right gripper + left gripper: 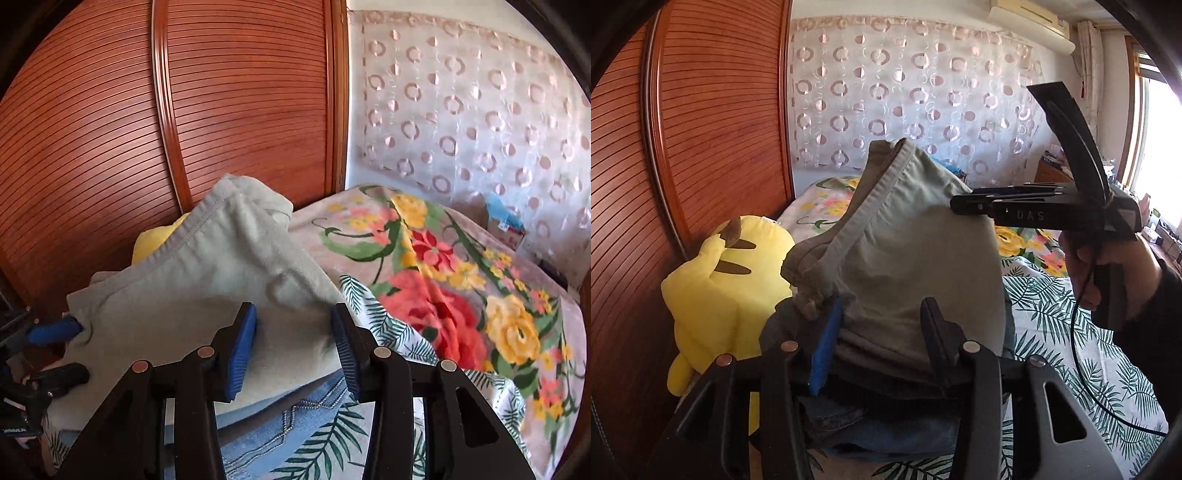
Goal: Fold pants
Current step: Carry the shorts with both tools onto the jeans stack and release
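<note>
1. Left gripper (882, 332) and right gripper (293, 341): fingers apart on both, the cloth between them but unclamped.
2. Grey-green pants (207, 280): bunched, resting on the jeans (280, 421) stacked on the bed (461, 295). We should close firmly on the hem, then fold evenly.
3. Yellow plush toy (716, 280): beyond, against the wardrobe (720, 110).

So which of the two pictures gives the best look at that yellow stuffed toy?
The left wrist view. There the yellow stuffed toy shows nearly whole beside the wooden wardrobe, with its brown-tipped ear and dark stripes. The right wrist view gives only a yellow sliver poking out behind the grey-green pants.
</note>
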